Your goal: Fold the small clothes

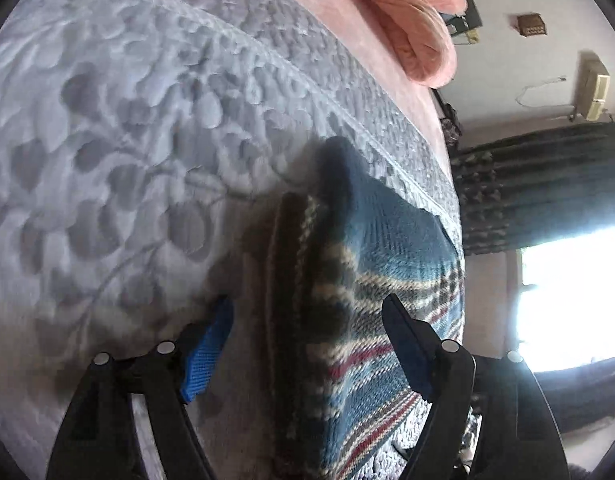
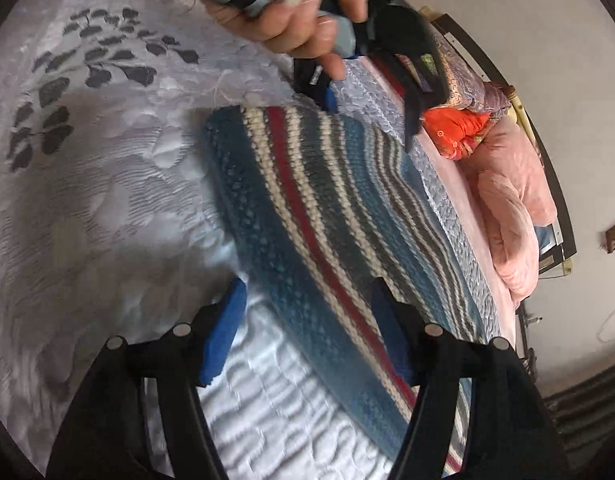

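Note:
A small knitted garment [image 1: 387, 248] [image 2: 307, 200], blue with cream, red and grey stripes, lies folded on a pale quilted bedspread [image 1: 127, 140] [image 2: 107, 200]. My left gripper [image 1: 307, 300] is open, its blue-padded fingers [image 1: 207, 352] on either side of the garment's raised end. In the right wrist view a hand [image 2: 291, 20] holds that left gripper [image 2: 367, 116] over the garment's far edge. My right gripper [image 2: 309, 281] is open too. It straddles the near end of the garment, one pad [image 2: 225, 332] on the bedspread and the other on the stripes.
Along the bed's far side lie a rolled pink blanket [image 1: 419, 28] [image 2: 511, 216] and an orange cloth [image 2: 455, 128]. A dark curtain [image 1: 539, 184] and a bright window [image 1: 571, 300] stand beyond the bed edge. The bedspread spreads out to the left of the garment.

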A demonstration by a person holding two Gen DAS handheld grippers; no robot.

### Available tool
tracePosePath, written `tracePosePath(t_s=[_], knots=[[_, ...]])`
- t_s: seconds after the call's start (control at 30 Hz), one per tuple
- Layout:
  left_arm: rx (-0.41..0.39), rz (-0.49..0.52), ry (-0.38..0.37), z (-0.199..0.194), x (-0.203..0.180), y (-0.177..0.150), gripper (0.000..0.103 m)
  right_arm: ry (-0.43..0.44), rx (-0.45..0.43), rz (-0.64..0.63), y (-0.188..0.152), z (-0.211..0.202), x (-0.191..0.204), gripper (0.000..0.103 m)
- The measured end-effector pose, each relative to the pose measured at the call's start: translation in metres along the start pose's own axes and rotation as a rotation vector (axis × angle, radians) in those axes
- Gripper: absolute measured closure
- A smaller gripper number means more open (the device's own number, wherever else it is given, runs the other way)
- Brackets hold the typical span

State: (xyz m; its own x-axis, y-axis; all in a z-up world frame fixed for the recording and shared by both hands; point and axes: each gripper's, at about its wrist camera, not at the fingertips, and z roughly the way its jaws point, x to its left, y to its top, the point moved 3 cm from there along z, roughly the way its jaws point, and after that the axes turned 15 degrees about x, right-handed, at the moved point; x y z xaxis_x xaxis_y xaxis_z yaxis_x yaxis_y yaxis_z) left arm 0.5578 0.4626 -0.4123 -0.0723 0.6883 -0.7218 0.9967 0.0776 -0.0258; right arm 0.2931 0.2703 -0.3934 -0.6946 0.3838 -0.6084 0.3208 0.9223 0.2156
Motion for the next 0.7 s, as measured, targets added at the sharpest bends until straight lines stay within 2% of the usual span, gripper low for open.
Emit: tracePosePath(t_s=[0.27,0.33,0.37,0.4,0.57,0.7], knots=[[0.005,0.045,-0.030,0.017,-0.009,0.021,0.031,-0.036,-0.025,0.037,0.027,0.007,0.012,0.051],[0.005,0.040,-0.036,0.021,-0.009,0.028,0.039,-0.046,-0.029,0.041,0.035,0.007,0.016,0.053],[0.006,0.036,-0.028,0.023,-0.009,0.029,0.050,-0.055,-0.030,0.043,0.040,0.007,0.017,0.054],[0.015,0.031,-0.011,0.026,-0.009,0.032,0.069,-0.056,-0.030,0.045,0.044,0.007,0.018,0.056],[0.017,0.024,-0.004,0.030,-0.013,0.039,0.077,-0.025,-0.021,0.100,0.053,0.004,0.016,0.067],[0.018,0.023,0.006,0.026,-0.018,0.039,0.080,0.010,-0.020,0.141,0.051,-0.001,0.011,0.073]])
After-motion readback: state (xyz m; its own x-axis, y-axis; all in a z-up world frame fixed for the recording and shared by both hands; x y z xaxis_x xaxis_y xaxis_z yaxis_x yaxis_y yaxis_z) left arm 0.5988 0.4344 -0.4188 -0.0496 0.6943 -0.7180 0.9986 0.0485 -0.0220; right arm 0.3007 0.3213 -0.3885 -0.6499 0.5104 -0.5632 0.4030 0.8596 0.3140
